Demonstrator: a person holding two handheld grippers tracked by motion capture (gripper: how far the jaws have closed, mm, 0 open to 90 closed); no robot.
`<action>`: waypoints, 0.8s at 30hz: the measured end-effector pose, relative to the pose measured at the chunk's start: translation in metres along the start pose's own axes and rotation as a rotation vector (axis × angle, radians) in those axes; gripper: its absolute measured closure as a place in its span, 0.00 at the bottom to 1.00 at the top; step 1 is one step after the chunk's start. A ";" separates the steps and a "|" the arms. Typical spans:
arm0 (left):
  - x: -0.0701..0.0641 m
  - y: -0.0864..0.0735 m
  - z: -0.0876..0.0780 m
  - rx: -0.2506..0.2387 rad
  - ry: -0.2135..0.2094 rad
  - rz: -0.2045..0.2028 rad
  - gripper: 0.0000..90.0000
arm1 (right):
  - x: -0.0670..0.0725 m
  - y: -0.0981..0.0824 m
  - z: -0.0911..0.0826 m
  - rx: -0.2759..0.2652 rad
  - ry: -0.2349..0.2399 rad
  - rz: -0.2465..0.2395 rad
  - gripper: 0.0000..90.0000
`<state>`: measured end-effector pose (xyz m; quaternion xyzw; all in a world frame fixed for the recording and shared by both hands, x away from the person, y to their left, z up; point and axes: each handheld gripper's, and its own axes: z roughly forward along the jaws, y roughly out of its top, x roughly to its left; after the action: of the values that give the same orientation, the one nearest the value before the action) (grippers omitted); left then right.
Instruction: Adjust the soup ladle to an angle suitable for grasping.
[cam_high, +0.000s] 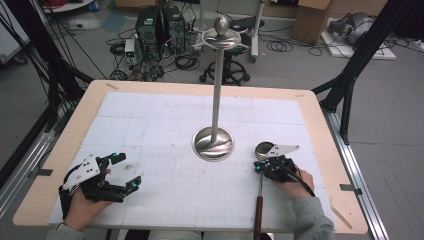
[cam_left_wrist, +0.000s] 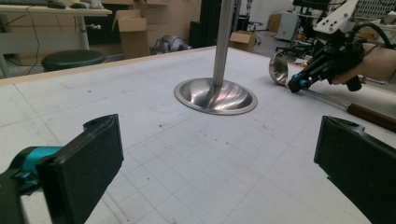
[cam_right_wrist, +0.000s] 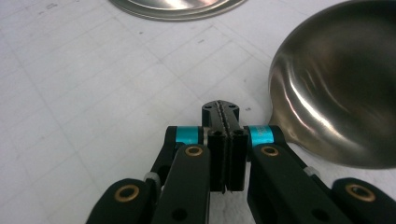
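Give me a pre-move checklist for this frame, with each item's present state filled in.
1. Left gripper open and holding nothing: ok, the jaws stand wide apart over the bare mat.
2. Right gripper shut: ok, the jaws are pressed together.
3. Right gripper actually clamping the ladle: cannot tell; its tip sits where the shaft meets the bowl, but no shaft shows between the jaws.
4. Ladle lying flat on the mat, its bowl apart from the stand: ok.
5. Stand upright, base flat on the mat: ok.
6. Top of the stand free to take the ladle: cannot tell, too small.
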<state>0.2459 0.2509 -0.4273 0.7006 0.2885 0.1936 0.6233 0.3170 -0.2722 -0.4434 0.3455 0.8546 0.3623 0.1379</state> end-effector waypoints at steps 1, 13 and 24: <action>0.000 0.000 0.000 0.000 0.000 0.000 0.02 | -0.001 -0.001 -0.001 -0.001 -0.005 0.004 1.00; 0.000 0.000 0.000 -0.002 -0.001 -0.001 0.02 | -0.009 -0.013 -0.013 -0.002 -0.020 0.008 1.00; -0.001 0.000 0.002 0.003 -0.001 0.001 0.02 | -0.018 -0.035 -0.036 -0.005 -0.035 -0.001 1.00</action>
<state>0.2465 0.2493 -0.4274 0.7018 0.2881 0.1934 0.6222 0.2956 -0.3207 -0.4438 0.3508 0.8513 0.3584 0.1539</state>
